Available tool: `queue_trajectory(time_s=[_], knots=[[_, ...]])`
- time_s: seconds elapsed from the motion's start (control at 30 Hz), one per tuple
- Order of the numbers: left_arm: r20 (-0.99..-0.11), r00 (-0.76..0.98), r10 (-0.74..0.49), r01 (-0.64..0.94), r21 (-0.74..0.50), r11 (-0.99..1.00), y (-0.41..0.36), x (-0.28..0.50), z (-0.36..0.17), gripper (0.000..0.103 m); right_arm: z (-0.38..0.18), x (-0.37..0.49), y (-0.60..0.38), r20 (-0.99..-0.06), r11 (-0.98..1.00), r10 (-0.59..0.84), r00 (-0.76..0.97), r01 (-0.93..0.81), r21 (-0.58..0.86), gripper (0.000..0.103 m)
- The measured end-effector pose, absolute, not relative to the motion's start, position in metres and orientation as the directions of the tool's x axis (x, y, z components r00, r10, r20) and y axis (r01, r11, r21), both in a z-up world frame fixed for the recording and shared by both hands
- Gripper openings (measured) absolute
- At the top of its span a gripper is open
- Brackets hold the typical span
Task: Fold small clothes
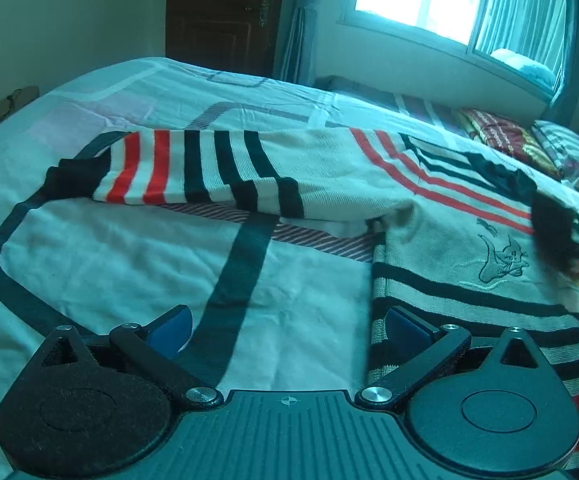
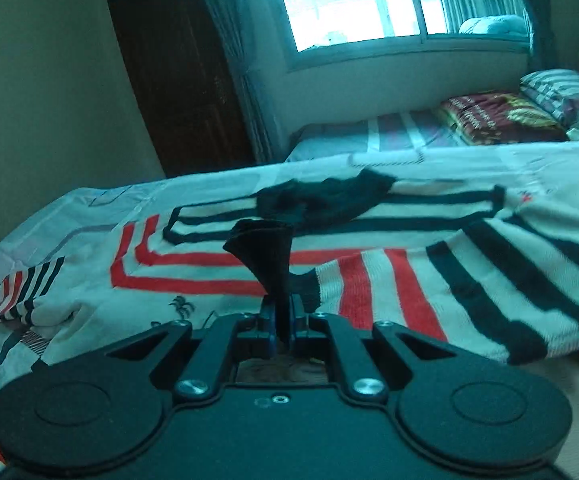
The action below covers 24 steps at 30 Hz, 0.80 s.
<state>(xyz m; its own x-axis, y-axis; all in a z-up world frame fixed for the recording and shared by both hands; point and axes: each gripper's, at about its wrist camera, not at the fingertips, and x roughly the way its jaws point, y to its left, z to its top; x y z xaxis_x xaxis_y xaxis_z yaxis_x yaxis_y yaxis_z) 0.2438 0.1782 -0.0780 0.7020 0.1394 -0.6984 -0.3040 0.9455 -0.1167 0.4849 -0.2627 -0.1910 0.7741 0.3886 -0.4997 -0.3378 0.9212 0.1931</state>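
Observation:
A small cream knit sweater (image 1: 441, 220) with red and dark stripes and an embroidered cat lies spread on the bed; it also shows in the right wrist view (image 2: 217, 276). Its left sleeve (image 1: 193, 168) stretches out to the left. My left gripper (image 1: 287, 326) is open and empty, low over the bedsheet beside the sweater's hem. My right gripper (image 2: 282, 314) is shut on the dark cuff (image 2: 263, 252) of the right sleeve (image 2: 469, 292), lifting it over the sweater's chest. The dark collar (image 2: 325, 200) lies beyond.
The bedsheet (image 1: 121, 264) is pale with dark lines. Folded blankets and pillows (image 2: 501, 118) sit at the bed's far side under a window. A dark wooden door (image 2: 177, 72) stands behind the bed.

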Motion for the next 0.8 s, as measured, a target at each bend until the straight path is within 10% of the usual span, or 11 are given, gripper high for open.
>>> queue_trajectory(time_s=[0.1,0.23,0.53,0.8], knots=[[-0.694,0.712,0.103,-0.286,-0.152,0.946,0.179,0.245,-0.076,0.086,-0.208,0.490,-0.249,-0.541,0.917,0.394,0.743,-0.360,0.173,0.011],[-0.677,0.735,0.017,-0.239,-0.236,0.942,0.166,0.263,-0.072,0.082,-0.203,0.478,-0.237,-0.524,0.894,0.414,0.744,-0.439,0.083,0.044],[-0.578,0.701,-0.417,0.025,-0.565,0.825,0.071,0.375,-0.077,0.082,-0.177,0.420,-0.326,-0.425,0.926,0.356,0.832,-0.253,0.280,0.044],[-0.638,0.636,-0.434,-0.020,-0.575,0.818,0.015,0.442,-0.106,0.078,-0.191,0.404,-0.413,-0.398,0.805,0.337,0.853,-0.041,0.592,0.047]])
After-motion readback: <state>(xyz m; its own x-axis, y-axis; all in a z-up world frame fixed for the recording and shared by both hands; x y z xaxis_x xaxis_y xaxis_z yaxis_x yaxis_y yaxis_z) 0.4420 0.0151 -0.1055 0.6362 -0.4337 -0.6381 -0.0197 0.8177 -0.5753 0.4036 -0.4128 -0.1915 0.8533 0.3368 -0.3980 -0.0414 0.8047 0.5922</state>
